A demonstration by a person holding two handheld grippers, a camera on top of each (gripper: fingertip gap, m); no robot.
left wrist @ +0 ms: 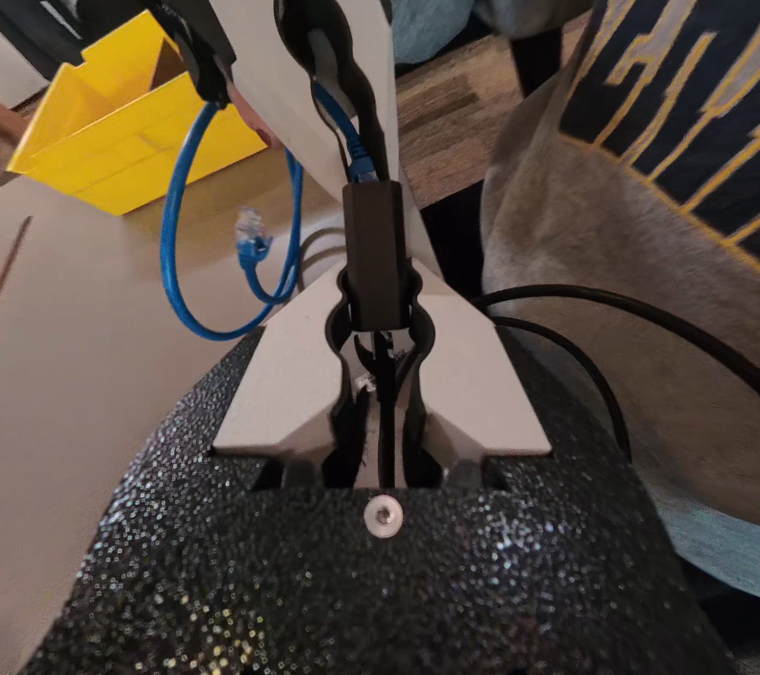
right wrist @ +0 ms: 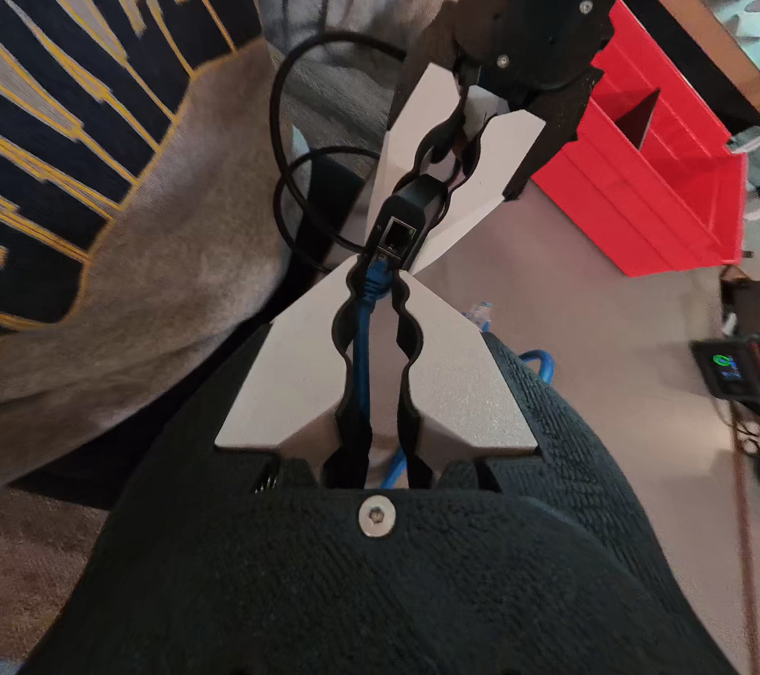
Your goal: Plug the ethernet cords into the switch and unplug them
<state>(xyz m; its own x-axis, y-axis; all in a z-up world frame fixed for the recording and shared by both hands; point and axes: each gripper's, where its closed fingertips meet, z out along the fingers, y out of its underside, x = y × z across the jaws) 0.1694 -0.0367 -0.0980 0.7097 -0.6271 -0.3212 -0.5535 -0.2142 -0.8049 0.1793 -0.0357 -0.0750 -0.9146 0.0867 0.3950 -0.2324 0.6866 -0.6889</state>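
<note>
My left gripper (left wrist: 376, 279) is shut on the switch, a small black adapter block (left wrist: 372, 244), and holds it above the table. The block's thin black cable (left wrist: 617, 305) loops off to the right. My right gripper (right wrist: 380, 277) is shut on a blue ethernet cord (right wrist: 364, 359) just behind its plug (right wrist: 376, 272). The plug's tip touches the lower edge of the switch's (right wrist: 405, 211) end face. The port opening (right wrist: 398, 233) shows empty. The cord's other plug (left wrist: 251, 231) hangs free. The right gripper (left wrist: 366, 170) also shows from above in the left wrist view.
A yellow bin (left wrist: 123, 137) stands on the tan table (left wrist: 82, 326) at the left. A red bin (right wrist: 658, 182) stands at the right, near a small device with a lit screen (right wrist: 728, 371). A person's grey sweatshirt (left wrist: 596, 244) is close behind both grippers.
</note>
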